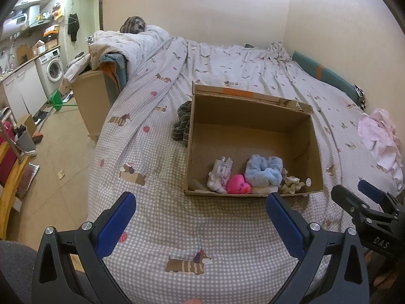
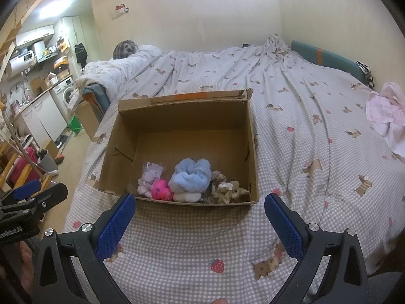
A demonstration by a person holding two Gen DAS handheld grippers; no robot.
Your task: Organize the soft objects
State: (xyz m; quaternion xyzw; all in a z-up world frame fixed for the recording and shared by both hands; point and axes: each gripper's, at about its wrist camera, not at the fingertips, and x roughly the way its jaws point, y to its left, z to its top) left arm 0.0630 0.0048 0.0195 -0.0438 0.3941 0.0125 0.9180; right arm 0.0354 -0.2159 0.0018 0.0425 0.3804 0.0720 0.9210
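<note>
Both my grippers — left (image 1: 200,217) and right (image 2: 200,217) — hang spread wide and empty above the checked bedsheet (image 1: 202,233). The soft things sit along the cardboard box's (image 2: 177,116) near wall — pink heart plush (image 2: 162,190), blue fluffy bundle (image 2: 191,176), beige scrunchies (image 2: 227,190). A striped dark cloth (image 1: 182,124) lies against the box outside, a pink garment (image 2: 387,114) well apart.

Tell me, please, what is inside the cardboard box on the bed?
Inside the cardboard box, near its front wall: a white sock bundle, a pink heart toy, a blue fluffy item on something white, and beige scrunchies. Anything beneath them is hidden.
</note>
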